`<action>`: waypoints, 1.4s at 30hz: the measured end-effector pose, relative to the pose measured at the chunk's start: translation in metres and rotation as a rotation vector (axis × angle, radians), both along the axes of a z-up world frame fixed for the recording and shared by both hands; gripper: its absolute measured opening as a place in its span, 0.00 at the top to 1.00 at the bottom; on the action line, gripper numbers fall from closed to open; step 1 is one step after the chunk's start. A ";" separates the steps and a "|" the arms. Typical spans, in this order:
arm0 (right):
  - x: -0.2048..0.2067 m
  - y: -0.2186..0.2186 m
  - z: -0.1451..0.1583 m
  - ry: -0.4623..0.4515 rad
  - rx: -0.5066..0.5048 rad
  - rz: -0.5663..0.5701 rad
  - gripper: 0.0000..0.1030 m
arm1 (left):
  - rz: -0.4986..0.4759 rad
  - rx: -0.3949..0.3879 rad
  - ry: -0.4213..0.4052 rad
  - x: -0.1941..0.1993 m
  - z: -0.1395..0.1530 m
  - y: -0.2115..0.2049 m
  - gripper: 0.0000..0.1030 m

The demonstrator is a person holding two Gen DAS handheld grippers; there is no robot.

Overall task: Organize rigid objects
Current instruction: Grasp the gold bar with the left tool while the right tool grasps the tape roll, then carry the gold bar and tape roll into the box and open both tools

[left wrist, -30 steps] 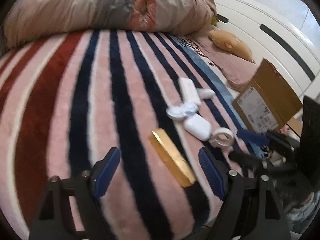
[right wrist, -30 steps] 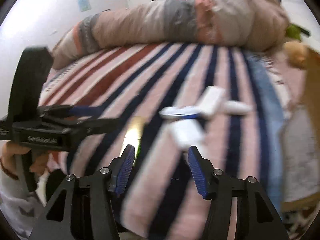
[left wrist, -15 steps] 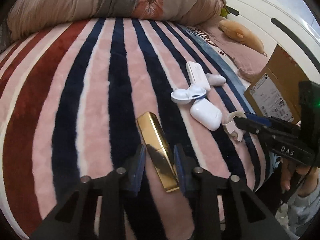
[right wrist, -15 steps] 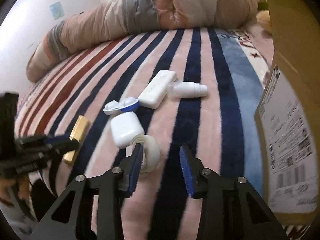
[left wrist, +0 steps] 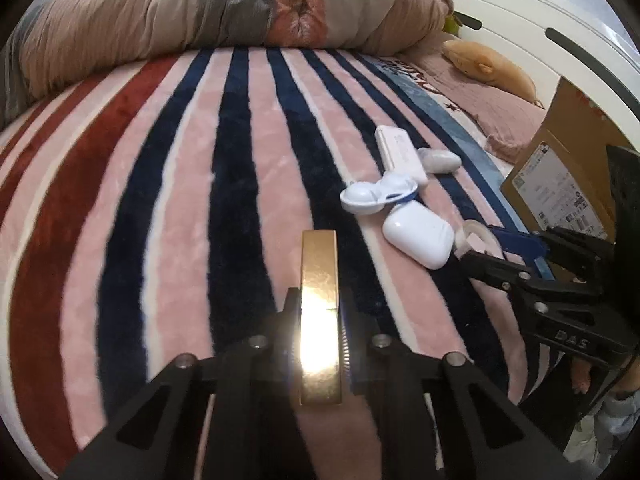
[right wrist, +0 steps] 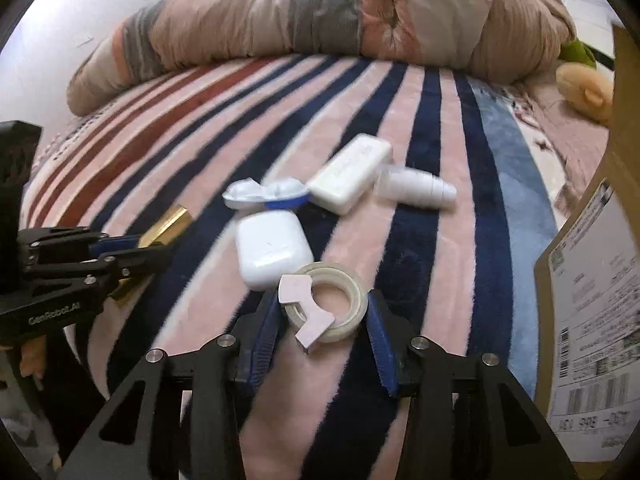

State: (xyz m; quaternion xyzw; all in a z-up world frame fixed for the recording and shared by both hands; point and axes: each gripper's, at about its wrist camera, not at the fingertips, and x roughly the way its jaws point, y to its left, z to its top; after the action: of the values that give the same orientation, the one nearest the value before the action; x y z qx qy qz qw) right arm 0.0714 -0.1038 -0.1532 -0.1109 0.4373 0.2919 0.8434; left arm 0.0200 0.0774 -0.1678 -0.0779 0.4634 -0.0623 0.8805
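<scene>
My left gripper [left wrist: 319, 312] is shut on a shiny gold bar [left wrist: 319, 280] and holds it pointing forward over the striped blanket. My right gripper [right wrist: 322, 316] is shut on a roll of clear tape [right wrist: 336, 304] with a pink tab. On the blanket lie a white earbud case [right wrist: 270, 248], a blue-and-white contact lens case [right wrist: 264, 194], a flat white box [right wrist: 352, 178] and a small white bottle [right wrist: 416, 186]. The gold bar [right wrist: 166, 226] and left gripper [right wrist: 132, 252] show at the left of the right wrist view.
A cardboard box [right wrist: 592, 312] with a shipping label stands at the right [left wrist: 560, 184]. A rolled quilt [left wrist: 240, 8] lies across the back of the bed. A tan plush toy [left wrist: 492, 66] rests near the white headboard [left wrist: 532, 20].
Both grippers were open one second ago. The left one has closed on the gold bar and turned it straight ahead. The right one has moved in and closed on the tape roll.
</scene>
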 end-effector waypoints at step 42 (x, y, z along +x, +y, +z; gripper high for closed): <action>0.017 -0.236 0.107 -0.145 0.046 -0.179 0.56 | -0.519 0.055 -0.126 0.088 0.175 -0.269 0.55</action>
State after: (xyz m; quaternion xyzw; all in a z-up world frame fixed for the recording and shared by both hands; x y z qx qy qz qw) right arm 0.0885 -0.3396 -0.0459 -0.0725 0.3767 0.2165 0.8978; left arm 0.1084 -0.1917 0.0075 0.0713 0.4136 -0.2779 0.8640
